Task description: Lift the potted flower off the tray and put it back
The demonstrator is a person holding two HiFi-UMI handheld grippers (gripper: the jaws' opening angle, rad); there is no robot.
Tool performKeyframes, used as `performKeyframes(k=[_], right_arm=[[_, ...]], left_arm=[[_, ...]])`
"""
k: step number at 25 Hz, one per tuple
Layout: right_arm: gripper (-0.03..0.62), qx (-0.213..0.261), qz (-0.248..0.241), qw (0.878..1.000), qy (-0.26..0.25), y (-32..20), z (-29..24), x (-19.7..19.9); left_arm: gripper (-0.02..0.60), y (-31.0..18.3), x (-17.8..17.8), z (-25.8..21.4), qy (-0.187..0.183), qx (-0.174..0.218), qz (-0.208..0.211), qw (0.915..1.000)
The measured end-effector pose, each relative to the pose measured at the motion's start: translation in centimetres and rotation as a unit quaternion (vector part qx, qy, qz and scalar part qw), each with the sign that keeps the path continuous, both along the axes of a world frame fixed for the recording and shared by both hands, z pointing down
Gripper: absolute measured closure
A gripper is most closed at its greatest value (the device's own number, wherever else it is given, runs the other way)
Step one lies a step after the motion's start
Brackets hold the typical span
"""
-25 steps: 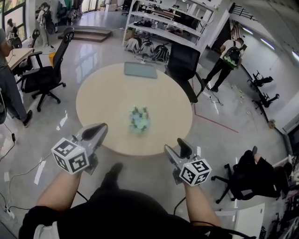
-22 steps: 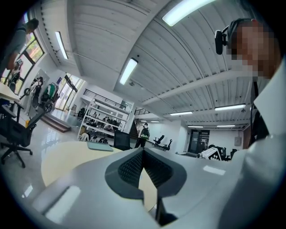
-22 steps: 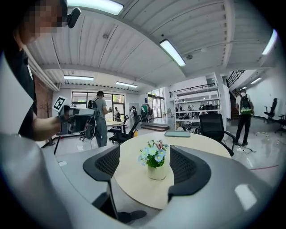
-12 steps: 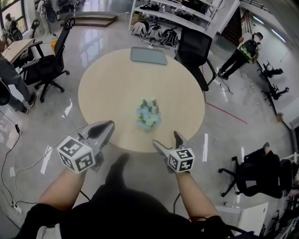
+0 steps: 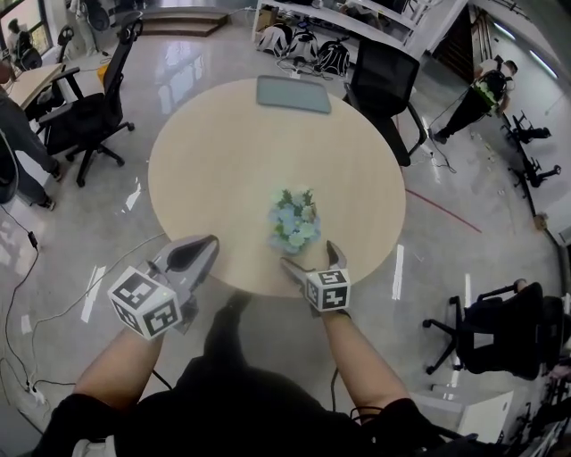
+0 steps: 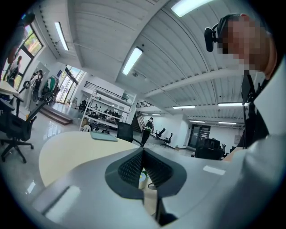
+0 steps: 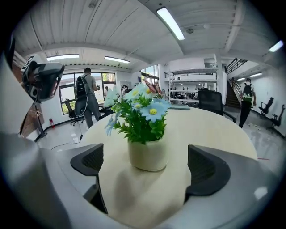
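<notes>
The potted flower [image 5: 294, 221], blue and white blooms in a cream pot [image 7: 149, 154], stands on the bare round table [image 5: 223, 170] near its front edge. The grey tray [image 5: 293, 94] lies flat at the table's far edge, well apart from the pot. My right gripper [image 5: 310, 256] hovers just in front of the pot; its jaws have just been opening and stand wide, with the pads [image 7: 89, 163] clear of the pot. My left gripper [image 5: 207, 243] is shut and holds nothing, at the table's front left rim; its pads [image 6: 134, 165] meet at the tip.
Black office chairs stand behind the table [image 5: 384, 80], to the left [image 5: 80, 116] and at the lower right [image 5: 482, 330]. A person [image 5: 486, 89] walks at the far right. Shelving [image 5: 339, 18] runs along the back. A cable [image 5: 36, 303] lies on the floor at the left.
Both grippers have come down toward the table. The right one has moved in close to the pot and its jaws have spread wider. The left one stays shut.
</notes>
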State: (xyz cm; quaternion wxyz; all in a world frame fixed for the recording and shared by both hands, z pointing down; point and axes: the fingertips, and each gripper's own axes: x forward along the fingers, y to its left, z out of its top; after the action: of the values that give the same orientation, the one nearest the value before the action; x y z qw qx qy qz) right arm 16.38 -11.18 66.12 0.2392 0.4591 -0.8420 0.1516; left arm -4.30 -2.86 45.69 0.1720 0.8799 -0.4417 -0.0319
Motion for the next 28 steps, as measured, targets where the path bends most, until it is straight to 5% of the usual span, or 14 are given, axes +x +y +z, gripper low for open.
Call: performKeyframes(k=[15,28], right_arm=[[-0.007,0.005,0.037,0.999,0.002,-6.4,3.6,-3.7],[0.031,-0.011,0.063,0.998,0.014,-9.1,4.8,-3.2]], left_arm=[[0.588,-2.2,-2.2,3.6,-0.001,-0.033,-0.012,0.9994],[0.588,-2.2,-2.8,5.6,0.0,-0.056,-0.019,0.9983]])
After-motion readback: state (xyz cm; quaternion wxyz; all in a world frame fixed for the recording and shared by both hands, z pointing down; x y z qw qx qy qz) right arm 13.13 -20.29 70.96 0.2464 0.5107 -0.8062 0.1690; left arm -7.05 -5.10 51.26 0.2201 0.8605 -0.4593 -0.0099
